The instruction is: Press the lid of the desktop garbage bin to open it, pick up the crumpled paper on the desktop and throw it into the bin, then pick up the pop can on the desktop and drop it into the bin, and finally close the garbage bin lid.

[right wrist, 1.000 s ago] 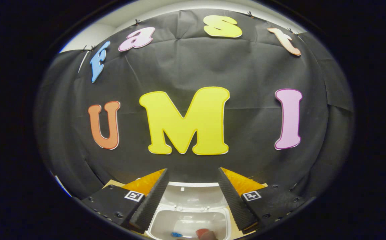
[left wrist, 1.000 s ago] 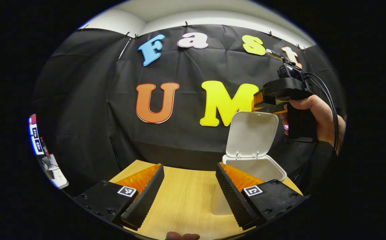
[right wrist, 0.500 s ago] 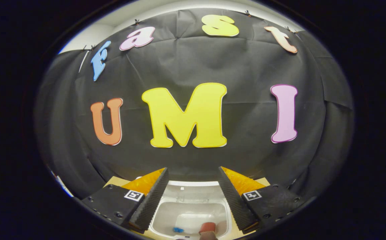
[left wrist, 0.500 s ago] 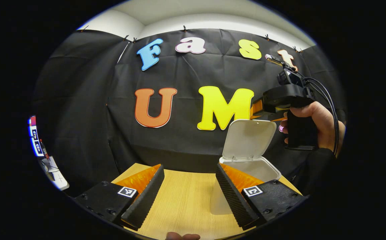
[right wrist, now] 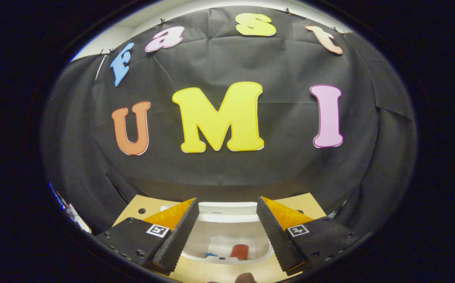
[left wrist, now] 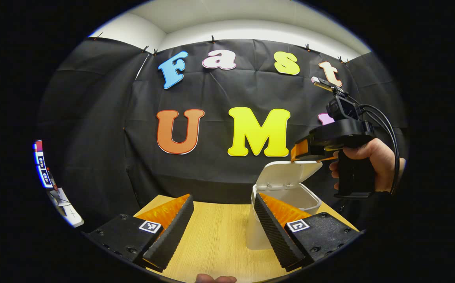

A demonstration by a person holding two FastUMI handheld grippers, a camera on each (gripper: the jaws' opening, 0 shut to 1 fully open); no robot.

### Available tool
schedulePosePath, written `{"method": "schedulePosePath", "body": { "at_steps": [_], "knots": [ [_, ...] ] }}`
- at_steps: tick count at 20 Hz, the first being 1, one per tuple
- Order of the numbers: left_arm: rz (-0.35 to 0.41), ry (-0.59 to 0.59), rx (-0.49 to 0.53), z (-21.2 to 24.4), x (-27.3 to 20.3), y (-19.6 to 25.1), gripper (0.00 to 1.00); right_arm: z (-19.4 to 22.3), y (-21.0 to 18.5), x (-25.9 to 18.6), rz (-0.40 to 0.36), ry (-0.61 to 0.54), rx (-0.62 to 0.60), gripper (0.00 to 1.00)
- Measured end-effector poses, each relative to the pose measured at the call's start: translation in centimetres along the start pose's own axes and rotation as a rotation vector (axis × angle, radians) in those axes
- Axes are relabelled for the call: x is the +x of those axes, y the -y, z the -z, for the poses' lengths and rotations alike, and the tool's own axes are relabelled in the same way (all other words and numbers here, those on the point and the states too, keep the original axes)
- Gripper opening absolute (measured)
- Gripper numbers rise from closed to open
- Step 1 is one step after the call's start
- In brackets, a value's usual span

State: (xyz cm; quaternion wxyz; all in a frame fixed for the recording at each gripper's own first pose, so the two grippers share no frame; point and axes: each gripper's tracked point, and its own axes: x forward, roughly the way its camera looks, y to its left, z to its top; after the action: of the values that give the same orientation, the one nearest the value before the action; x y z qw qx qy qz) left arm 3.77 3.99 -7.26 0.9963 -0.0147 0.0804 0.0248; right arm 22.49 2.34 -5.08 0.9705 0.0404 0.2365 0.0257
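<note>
Touching lid [left wrist: 286, 173] top edge — right tool [left wrist: 304, 151] spread, empty.

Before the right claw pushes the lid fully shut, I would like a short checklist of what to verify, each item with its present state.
1. Pop can inside the bin: ok.
2. Crumpled paper in the bin: cannot tell; something white lies beside the can.
3. Right claw empty, jaws open: ok.
4. Right claw over the lid, at its top edge: ok.
5. Lid closed: not ok, it stands half open, tilted over the opening.
6. Left claw open and low over the table, apart from the lid: ok.
</note>
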Motion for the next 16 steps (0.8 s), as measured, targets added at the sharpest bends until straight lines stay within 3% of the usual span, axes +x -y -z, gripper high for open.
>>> {"method": "schedulePosePath", "body": {
  "at_steps": [16],
  "knots": [
    [-0.014, 0.005, 0.012, -0.1, -1.5, -0.3, 0.99, 8.0, 1.2, 1.1, 0.009, -0.13, -0.026, 0.93]
  ]
}}
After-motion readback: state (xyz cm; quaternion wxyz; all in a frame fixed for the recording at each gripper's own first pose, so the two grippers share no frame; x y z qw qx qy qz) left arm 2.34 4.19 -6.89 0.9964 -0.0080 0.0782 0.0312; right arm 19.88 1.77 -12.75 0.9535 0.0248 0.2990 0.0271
